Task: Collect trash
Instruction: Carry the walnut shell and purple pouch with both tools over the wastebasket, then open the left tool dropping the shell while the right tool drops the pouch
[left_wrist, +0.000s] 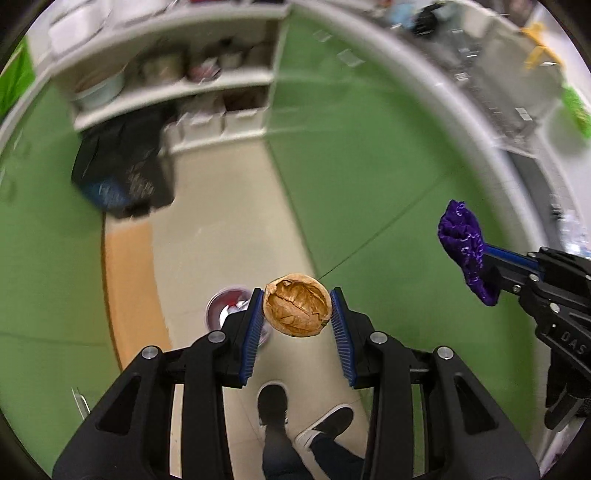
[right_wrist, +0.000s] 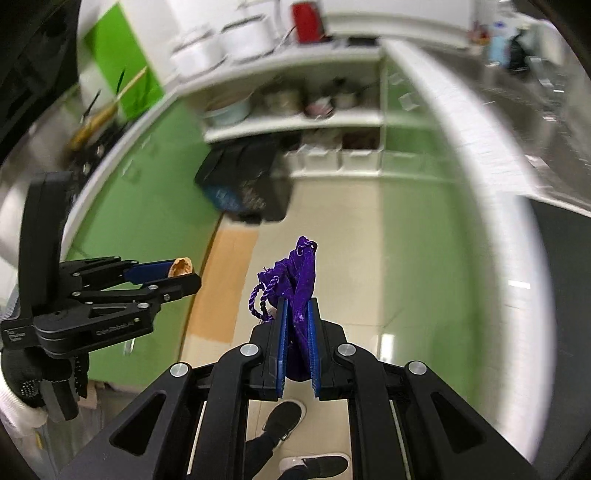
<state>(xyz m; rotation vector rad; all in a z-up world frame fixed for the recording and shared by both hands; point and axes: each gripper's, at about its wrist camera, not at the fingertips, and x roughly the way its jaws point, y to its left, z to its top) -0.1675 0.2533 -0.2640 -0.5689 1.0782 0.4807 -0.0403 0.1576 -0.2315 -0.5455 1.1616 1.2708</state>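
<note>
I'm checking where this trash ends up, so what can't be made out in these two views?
- Round red-and-white container, left wrist view: mostly hidden behind the left gripper and its walnut shell; whether it's a bin is unclear.
- Dark bag on the floor: blurred in both views.
- Purple drawstring pouch: its bottom is hidden between the right gripper pads.

one walnut shell (left_wrist: 297, 310), one purple pouch (right_wrist: 300, 273), two shoes (right_wrist: 284, 421), one bin (left_wrist: 123, 177).

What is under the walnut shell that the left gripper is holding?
Under the walnut shell, far below, is beige floor and a round red container, partly hidden behind the left gripper.
</note>
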